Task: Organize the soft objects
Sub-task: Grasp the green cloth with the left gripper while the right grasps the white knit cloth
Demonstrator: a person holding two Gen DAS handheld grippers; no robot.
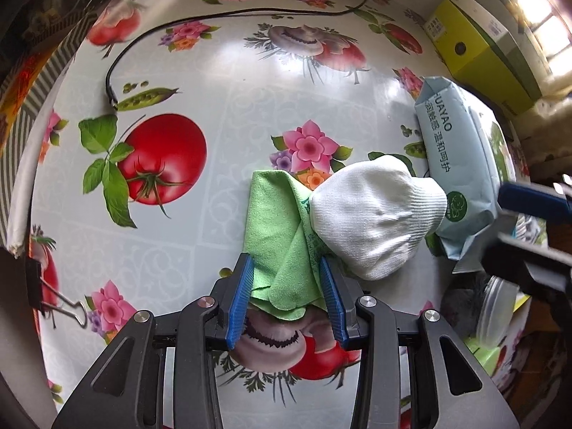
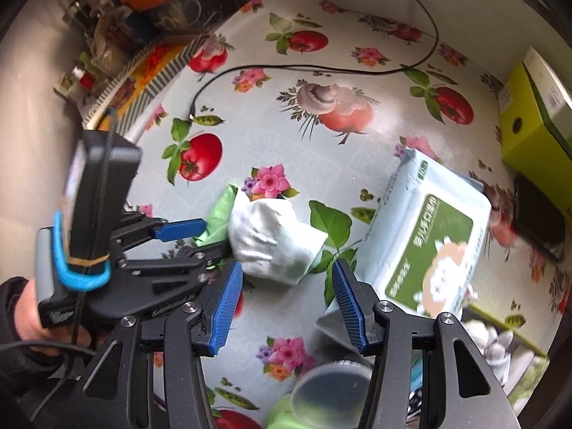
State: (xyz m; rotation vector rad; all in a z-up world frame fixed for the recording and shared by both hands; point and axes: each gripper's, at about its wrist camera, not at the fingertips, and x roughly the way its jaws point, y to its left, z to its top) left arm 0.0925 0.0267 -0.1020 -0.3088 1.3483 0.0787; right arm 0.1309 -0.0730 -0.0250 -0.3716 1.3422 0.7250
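A folded green cloth [image 1: 275, 221] lies on the flowered table, its near end bunched between the blue pads of my left gripper [image 1: 285, 262], which is shut on it. A rolled white knit sock [image 1: 375, 214] rests against the cloth's right side. In the right wrist view the left gripper [image 2: 214, 237] comes in from the left, with the green cloth [image 2: 220, 211] mostly hidden behind the white sock [image 2: 271, 239]. My right gripper [image 2: 286, 264] stands open just short of the sock, with nothing between its fingers. One of its blue fingers [image 1: 529, 200] shows at the right edge.
A pale blue wet-wipes pack [image 2: 429, 236] lies right of the sock. A yellow-green box [image 2: 536, 118] stands at the far right. A black cable [image 1: 214, 18] loops across the back. A binder clip [image 1: 53, 296] grips the tablecloth edge. A lidded container [image 2: 329, 389] sits under the right gripper.
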